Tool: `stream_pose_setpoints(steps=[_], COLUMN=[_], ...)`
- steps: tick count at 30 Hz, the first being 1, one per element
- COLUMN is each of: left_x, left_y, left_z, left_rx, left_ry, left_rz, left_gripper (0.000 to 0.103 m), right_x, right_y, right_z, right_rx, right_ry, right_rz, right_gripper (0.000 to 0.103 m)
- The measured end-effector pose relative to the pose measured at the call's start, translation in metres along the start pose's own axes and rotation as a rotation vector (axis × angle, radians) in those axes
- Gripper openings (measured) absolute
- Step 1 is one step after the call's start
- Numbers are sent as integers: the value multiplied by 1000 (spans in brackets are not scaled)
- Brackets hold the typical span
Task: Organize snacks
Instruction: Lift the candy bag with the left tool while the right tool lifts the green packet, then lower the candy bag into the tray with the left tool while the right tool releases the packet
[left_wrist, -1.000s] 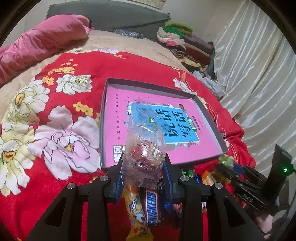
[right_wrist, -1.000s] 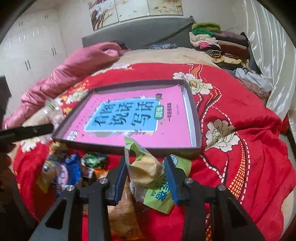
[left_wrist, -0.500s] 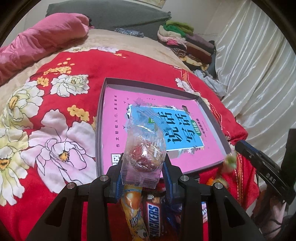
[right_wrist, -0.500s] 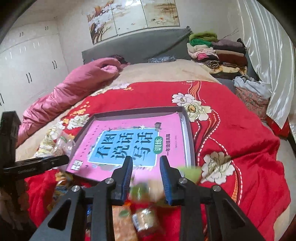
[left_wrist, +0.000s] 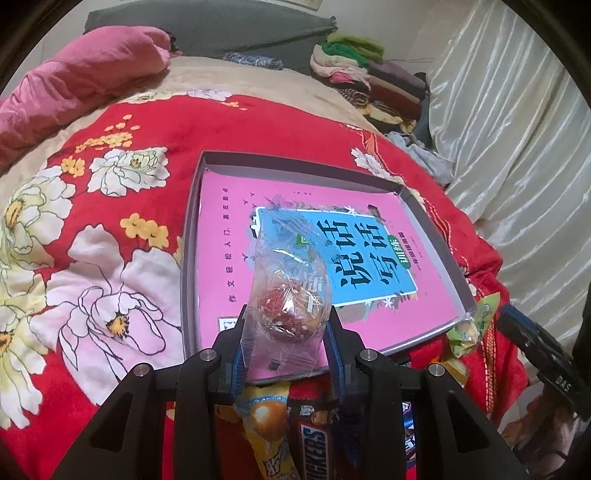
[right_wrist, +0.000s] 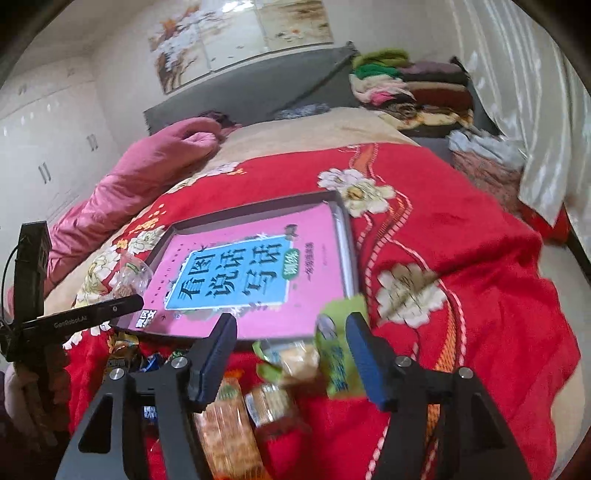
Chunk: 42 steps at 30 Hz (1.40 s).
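My left gripper (left_wrist: 286, 332) is shut on a clear bag of red snack (left_wrist: 288, 306), held upright over the near rim of the grey tray (left_wrist: 188, 258). The tray holds a pink book with a blue label. In the right wrist view the left gripper (right_wrist: 92, 314) and its bag (right_wrist: 131, 273) show at the tray's (right_wrist: 347, 240) left corner. My right gripper (right_wrist: 290, 332) hangs just before the tray's near edge, and its jaws are opening. A blurred green-and-clear packet (right_wrist: 328, 350) is loose between them, near the right finger. The left wrist view shows that packet (left_wrist: 476, 325) at the tray's right corner.
Loose snacks lie on the red floral blanket (left_wrist: 110, 258) before the tray: a Snickers bar (left_wrist: 314, 450), an orange packet (left_wrist: 266, 417) and biscuit packs (right_wrist: 221, 417). A pink quilt (right_wrist: 155, 166) lies at the back left, folded clothes (right_wrist: 413, 85) at the back right, and a curtain on the right.
The right gripper rose from the snack pile with the green packet, then its jaws spread and the packet came loose. The left gripper crept toward the tray with its bag.
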<state>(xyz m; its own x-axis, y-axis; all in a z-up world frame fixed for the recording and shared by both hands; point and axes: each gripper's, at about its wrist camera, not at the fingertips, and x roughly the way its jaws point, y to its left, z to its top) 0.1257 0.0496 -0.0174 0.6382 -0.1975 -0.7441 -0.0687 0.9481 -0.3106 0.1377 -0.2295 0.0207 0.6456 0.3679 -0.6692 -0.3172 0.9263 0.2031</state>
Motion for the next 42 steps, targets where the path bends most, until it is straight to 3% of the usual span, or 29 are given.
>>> stream_pose_setpoints(steps=[8,11,18,21,23,25,28,37,42], left_x=[5,6,8,10,11,12,13,12,15], left_y=[0,0,-1,-1,-1,-1,1,7,8], left_z=[1,0,1,4,4,6,8,12,13], left_rx=[5,7,4,4,4,2,-3,-27,-24], left_ry=[12,13,11,11,12,12,13,9,15], left_rz=[-7,-10,-14,-14,-15,-17,-20,-31,-30], left_gripper=[37,37,37,37,37,37,37,37,37], right_x=[20,32,50,56,54,49,39,20,39], right_y=[-8,-5,-8,-8,-3,0,2,23,27], right_z=[-16,-20,-21,-21,-22,-23,-22,3,21], right_rx=[0,-33,-42,-36,-65,-68,-61,-60,-65], right_ry=[100,129,136,137,135,135,130,64,56], right_rz=[-56,-57,-54,-19,-41,-6,19,117,100], right_gripper=[69,78,80,68,59,44,34,34,34])
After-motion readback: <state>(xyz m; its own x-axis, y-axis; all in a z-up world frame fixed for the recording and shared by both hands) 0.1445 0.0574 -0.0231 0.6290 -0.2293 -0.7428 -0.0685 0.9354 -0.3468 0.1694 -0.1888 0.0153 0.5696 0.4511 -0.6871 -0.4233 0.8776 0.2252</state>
